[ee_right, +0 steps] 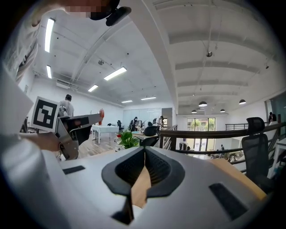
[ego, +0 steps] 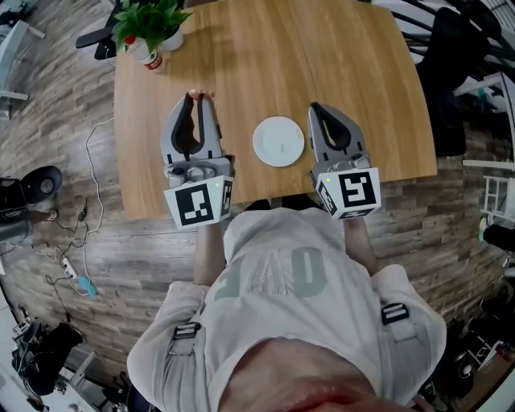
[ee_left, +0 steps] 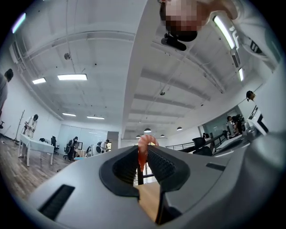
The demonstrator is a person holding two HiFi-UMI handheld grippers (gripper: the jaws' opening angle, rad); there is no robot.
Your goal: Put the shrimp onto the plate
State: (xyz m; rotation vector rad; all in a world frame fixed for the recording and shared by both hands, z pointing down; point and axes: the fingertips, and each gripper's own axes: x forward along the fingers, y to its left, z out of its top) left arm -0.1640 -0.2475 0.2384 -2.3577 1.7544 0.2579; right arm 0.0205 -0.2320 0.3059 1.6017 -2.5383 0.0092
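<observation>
My left gripper is shut on an orange-pink shrimp, which pokes up from between the jaw tips. It is held over the wooden table, to the left of the round white plate. The plate has nothing on it. My right gripper stands just to the right of the plate, shut with nothing between its jaws. In the right gripper view the left gripper shows at the left with the shrimp at its tip.
A potted green plant stands at the table's far left corner, also in the right gripper view. A red-and-white can sits beside it. Cables lie on the floor to the left. A black chair stands at the right.
</observation>
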